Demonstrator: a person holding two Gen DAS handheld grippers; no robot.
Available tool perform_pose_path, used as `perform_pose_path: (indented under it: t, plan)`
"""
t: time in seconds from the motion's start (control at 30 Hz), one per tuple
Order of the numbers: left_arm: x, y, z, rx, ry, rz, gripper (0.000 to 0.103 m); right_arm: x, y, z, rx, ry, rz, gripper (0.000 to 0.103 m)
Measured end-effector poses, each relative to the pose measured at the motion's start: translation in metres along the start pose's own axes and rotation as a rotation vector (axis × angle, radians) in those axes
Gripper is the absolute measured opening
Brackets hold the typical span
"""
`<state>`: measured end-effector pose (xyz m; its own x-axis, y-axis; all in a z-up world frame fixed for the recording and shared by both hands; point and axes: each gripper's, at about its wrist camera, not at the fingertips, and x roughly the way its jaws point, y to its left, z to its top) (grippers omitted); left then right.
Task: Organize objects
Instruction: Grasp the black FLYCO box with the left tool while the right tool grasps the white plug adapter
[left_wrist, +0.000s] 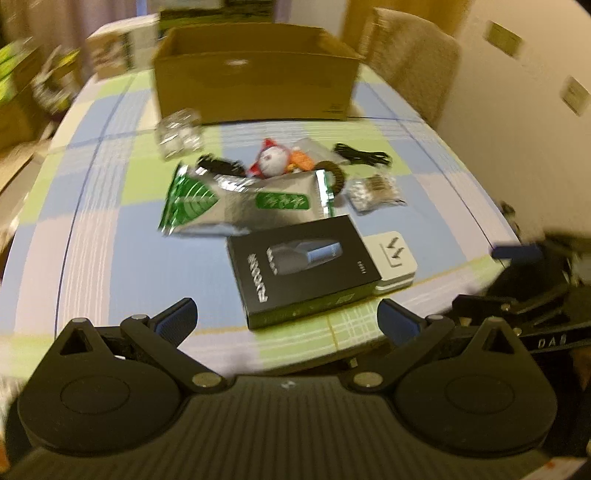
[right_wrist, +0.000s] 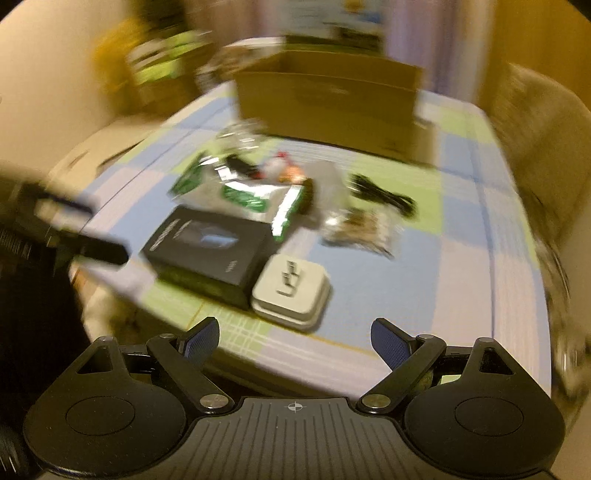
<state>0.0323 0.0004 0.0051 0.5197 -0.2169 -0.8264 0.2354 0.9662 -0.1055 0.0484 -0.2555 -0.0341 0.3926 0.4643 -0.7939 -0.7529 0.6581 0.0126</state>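
The left gripper (left_wrist: 287, 320) hovers over the near edge of a table covered with a blue, green and lilac checked cloth (left_wrist: 96, 221), its blue-padded fingers spread wide with nothing between them. The right gripper (right_wrist: 293, 341) hangs just beside it, likewise wide apart and empty. Directly ahead of both lies a flat black cardboard product box (left_wrist: 303, 264) printed with a picture of a device, and touching its right side sits a small white rounded-square case (left_wrist: 393, 258). Behind the black box lies a crumpled silver and green foil bag (left_wrist: 240, 205). Past the bag, a small white and red toy figure (left_wrist: 271, 160) rests among an orange item too blurred to identify, with a dark brown ring (left_wrist: 334, 177) close by. A coiled black cable (left_wrist: 364, 155) lies to the right, and nearer, a small clear packet of brownish bits (left_wrist: 375, 192). A clear crinkled plastic container (left_wrist: 180, 133) stands to the left, just in front of an open brown cardboard box (left_wrist: 255, 79) at the far side of the table. Both views are motion-blurred.
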Motion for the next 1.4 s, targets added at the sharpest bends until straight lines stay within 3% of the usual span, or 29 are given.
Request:
perform_pose_path:
  t: [0.1, 0.33, 0.43, 0.7, 0.77, 0.97, 1.1, 1.3, 1.4]
  plan:
    - [0.0, -0.002, 0.013, 0.152, 0.001, -0.035, 0.102, 0.005, 0.003, 0.005, -0.187, 0.03, 0.038, 0.087]
    - [0.014, -0.025, 0.033, 0.608, 0.024, -0.115, 0.102, 0.028, 0.003, 0.012, -0.505, 0.098, 0.139, 0.087]
    - [0.028, -0.028, 0.034, 0.721, 0.033, -0.151, 0.101, 0.043, -0.001, 0.013, -0.589, 0.114, 0.181, 0.087]
    - [0.071, -0.018, 0.04, 0.806, 0.113, -0.256, 0.096, 0.091, -0.012, 0.016, -0.687, 0.181, 0.255, 0.085]
    - [0.08, -0.015, 0.041, 0.807, 0.128, -0.271, 0.096, 0.101, -0.013, 0.021, -0.698, 0.198, 0.275, 0.078]
    - [0.104, -0.011, 0.046, 0.816, 0.166, -0.321, 0.096, 0.123, -0.017, 0.027, -0.74, 0.237, 0.3, 0.071]
    - [0.113, -0.01, 0.048, 0.815, 0.186, -0.331, 0.092, 0.128, -0.027, 0.036, -0.659, 0.243, 0.321, 0.067]
    - [0.123, -0.012, 0.049, 0.806, 0.221, -0.342, 0.088, 0.131, -0.042, 0.046, -0.44, 0.291, 0.199, 0.065]
    - [0.124, -0.013, 0.049, 0.764, 0.229, -0.327, 0.088, 0.128, -0.047, 0.047, -0.363, 0.297, 0.196, 0.065]
